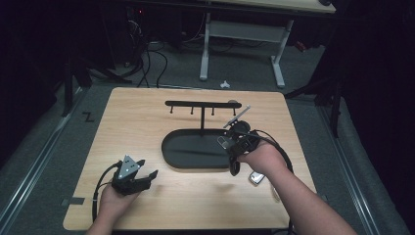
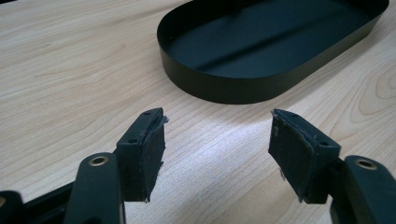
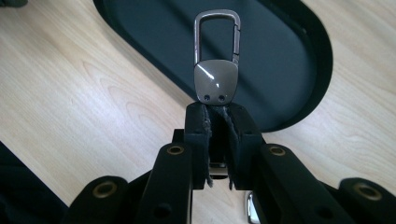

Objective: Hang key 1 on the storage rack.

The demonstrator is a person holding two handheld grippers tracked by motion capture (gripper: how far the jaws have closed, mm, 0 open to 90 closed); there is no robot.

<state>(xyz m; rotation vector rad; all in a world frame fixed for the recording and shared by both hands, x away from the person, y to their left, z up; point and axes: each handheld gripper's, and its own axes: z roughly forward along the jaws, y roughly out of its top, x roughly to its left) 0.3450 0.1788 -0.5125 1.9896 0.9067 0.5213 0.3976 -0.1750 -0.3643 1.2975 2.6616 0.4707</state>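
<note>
A metal carabiner key clip [image 3: 217, 65] sticks up from my right gripper [image 3: 218, 121], whose jaws are shut on its lower end. In the high view this right gripper [image 1: 228, 143] hovers over the right end of a black oval tray [image 1: 186, 147], the key clip [image 1: 223, 142] at its tip. From the tray's back rises a black hook rack [image 1: 203, 104] with several small hooks. My left gripper [image 1: 150, 175] rests at the table's front left, open, with nothing between its pads [image 2: 149, 154]. The tray [image 2: 261, 42] lies ahead of it.
A small silvery object [image 1: 256, 177] lies on the wooden table [image 1: 147, 122] just right of the right hand; its edge [image 3: 250, 207] peeks out below the right jaws. Beyond the table stand a white desk frame [image 1: 205, 49] and floor cables.
</note>
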